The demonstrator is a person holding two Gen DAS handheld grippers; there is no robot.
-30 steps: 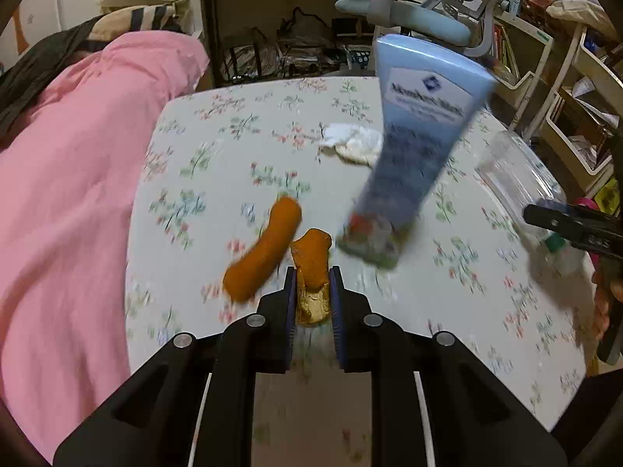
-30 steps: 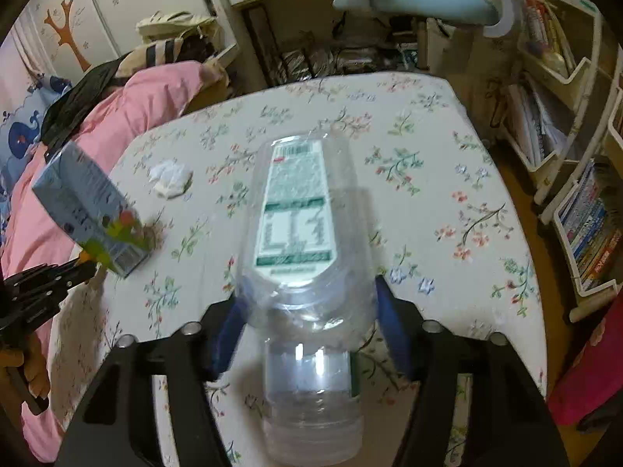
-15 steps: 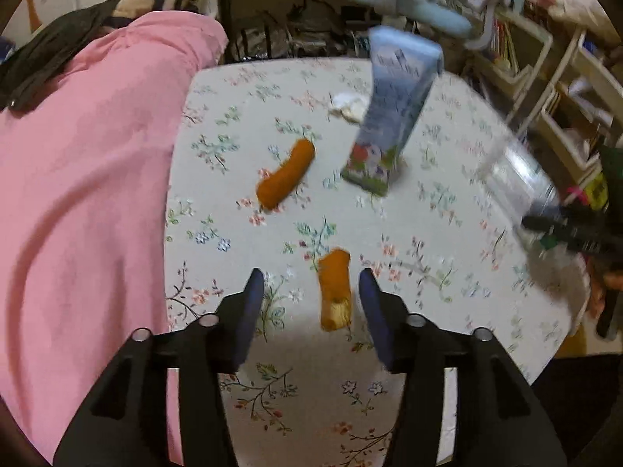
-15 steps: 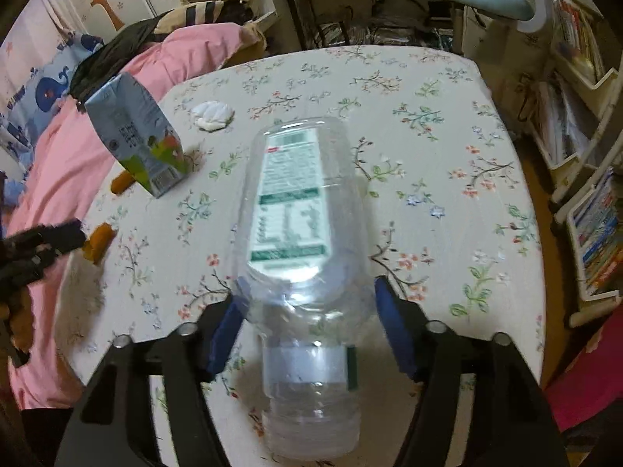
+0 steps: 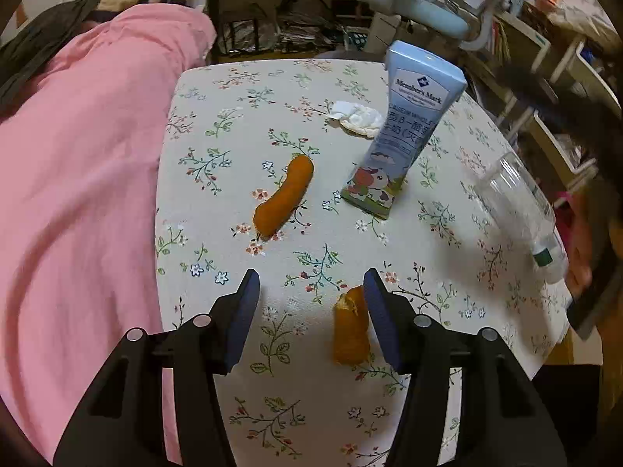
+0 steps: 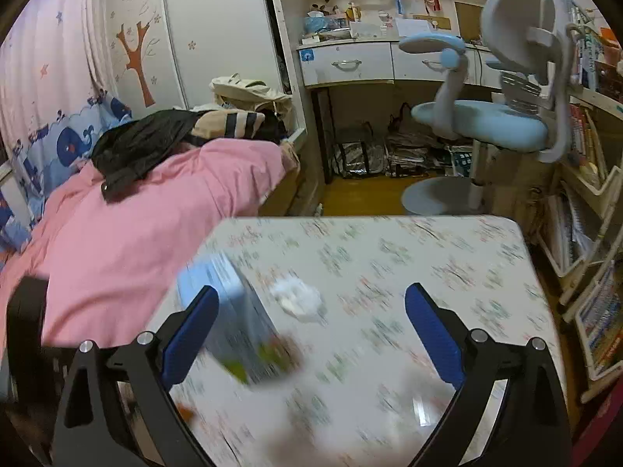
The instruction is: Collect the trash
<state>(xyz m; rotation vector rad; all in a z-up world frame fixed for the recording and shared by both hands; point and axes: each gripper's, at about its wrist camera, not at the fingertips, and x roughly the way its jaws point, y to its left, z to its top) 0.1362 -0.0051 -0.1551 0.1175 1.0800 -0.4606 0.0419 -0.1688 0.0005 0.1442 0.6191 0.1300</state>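
My left gripper (image 5: 311,288) is open above the floral table (image 5: 233,124). A short orange snack piece (image 5: 350,330) lies loose on the table just inside its right finger. A longer orange snack (image 5: 284,194) lies further out. A blue milk carton (image 5: 405,132) stands upright beside a crumpled white tissue (image 5: 358,116). A clear plastic bottle (image 5: 521,210) lies at the table's right edge. My right gripper (image 6: 311,330) is open and empty; through motion blur I see the carton (image 6: 233,319) by its left finger and the tissue (image 6: 296,295) ahead.
A pink blanket (image 5: 78,194) on a bed borders the table's left side. A blue desk chair (image 6: 486,124) and a white desk stand beyond the far edge. Shelves with books (image 6: 592,292) line the right.
My left gripper opened, let go of the short snack piece and pulled back. My right gripper opened and let go of the clear bottle, then swung upward fast.
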